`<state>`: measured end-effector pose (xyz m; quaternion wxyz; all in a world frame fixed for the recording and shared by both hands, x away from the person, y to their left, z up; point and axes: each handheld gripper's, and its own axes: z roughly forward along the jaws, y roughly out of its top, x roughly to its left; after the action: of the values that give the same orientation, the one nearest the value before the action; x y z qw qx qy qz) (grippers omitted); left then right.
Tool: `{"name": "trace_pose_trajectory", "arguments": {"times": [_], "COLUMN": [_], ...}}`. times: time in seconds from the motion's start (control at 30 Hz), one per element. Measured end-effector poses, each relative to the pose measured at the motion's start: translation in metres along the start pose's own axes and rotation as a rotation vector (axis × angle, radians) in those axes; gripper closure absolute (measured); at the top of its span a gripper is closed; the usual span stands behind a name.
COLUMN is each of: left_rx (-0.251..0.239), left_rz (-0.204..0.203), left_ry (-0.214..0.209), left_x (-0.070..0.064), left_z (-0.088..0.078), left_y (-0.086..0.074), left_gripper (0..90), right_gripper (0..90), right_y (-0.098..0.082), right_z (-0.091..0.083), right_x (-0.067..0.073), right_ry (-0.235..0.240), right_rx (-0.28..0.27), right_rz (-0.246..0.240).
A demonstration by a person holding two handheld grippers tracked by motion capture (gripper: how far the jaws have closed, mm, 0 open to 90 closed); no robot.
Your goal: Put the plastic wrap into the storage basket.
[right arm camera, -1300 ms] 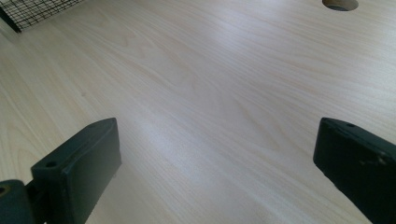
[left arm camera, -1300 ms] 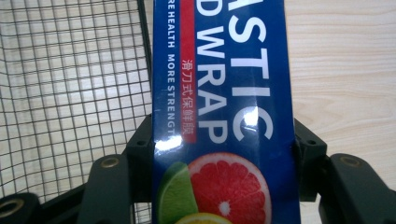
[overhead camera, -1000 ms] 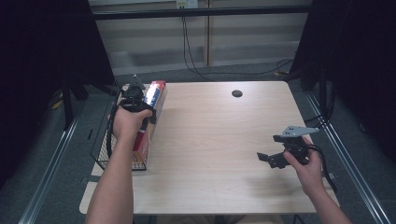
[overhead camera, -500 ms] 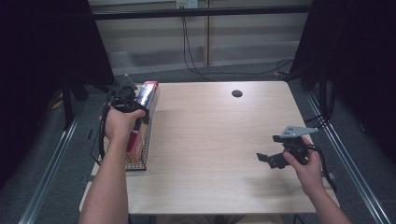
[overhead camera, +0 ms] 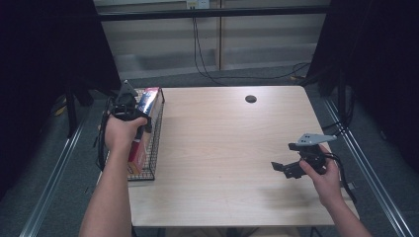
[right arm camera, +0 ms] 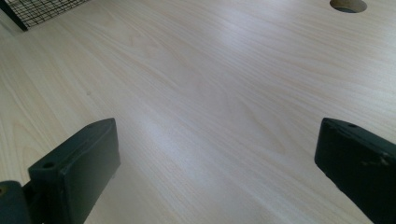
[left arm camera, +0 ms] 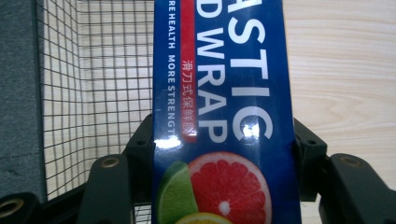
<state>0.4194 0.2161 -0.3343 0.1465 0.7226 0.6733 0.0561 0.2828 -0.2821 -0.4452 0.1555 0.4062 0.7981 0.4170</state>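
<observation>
Left claw [left arm camera: 219, 186] clamped across plastic wrap box [left arm camera: 219, 116] over wire basket [overhead camera: 157, 133]: light, stiff, glossy cardboard; mid-length grip suits; right claw [right arm camera: 210, 168] apart

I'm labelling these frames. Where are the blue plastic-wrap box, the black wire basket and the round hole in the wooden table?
Blue plastic-wrap box [left arm camera: 224, 93], left gripper view, printed front face.
Black wire basket [left arm camera: 98, 79], left gripper view, mesh wall.
Round hole [overhead camera: 251, 98], high view, its centre.
</observation>
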Motion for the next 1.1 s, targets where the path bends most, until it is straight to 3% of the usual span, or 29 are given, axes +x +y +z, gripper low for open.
{"name": "trace_pose_trajectory", "arguments": {"times": [0.07,0.23,0.27,0.37,0.47,0.53,0.73,1.0,1.1], "left_rx": [-0.003,0.007,0.0,0.007,0.01,0.016,0.014,0.021,0.017], "left_rz": [-0.019,-0.02,-0.044,-0.022,-0.054,-0.032,-0.068,-0.057,-0.073], "left_ry": [-0.005,0.001,-0.001,0.009,0.009,0.018,0.016,0.02,0.02], "left_x": [0.003,0.011,0.01,0.016,0.015,0.017,0.017,0.019,0.019], "left_z": [0.0,0.0,0.001,0.003,0.005,0.006,0.009,0.012,0.013], "left_y": [-0.001,-0.004,-0.005,-0.006,-0.007,-0.007,-0.008,-0.009,-0.01], "left_gripper": [41.9,41.9,41.9,41.9,41.9,41.9,41.9,41.9,41.9], "right_gripper": [0.0,0.0,0.0,0.0,0.0,0.0,0.0,0.0,0.0], "right_y": [0.0,0.0,0.0,0.0,0.0,0.0,0.0,0.0,0.0], "right_z": [0.001,0.001,0.001,0.001,0.002,0.002,0.001,0.001,0.001], "right_x": [0.0,0.001,0.0,0.0,0.0,0.0,0.0,0.0,0.0], "right_ry": [0.002,0.005,0.004,0.005,0.006,0.007,0.008,0.008,0.009], "right_rx": [0.004,0.005,0.004,0.003,0.006,0.006,0.008,0.002,0.005], "right_rz": [-0.001,0.0,0.002,0.002,-0.003,-0.002,-0.004,-0.008,-0.008]}}
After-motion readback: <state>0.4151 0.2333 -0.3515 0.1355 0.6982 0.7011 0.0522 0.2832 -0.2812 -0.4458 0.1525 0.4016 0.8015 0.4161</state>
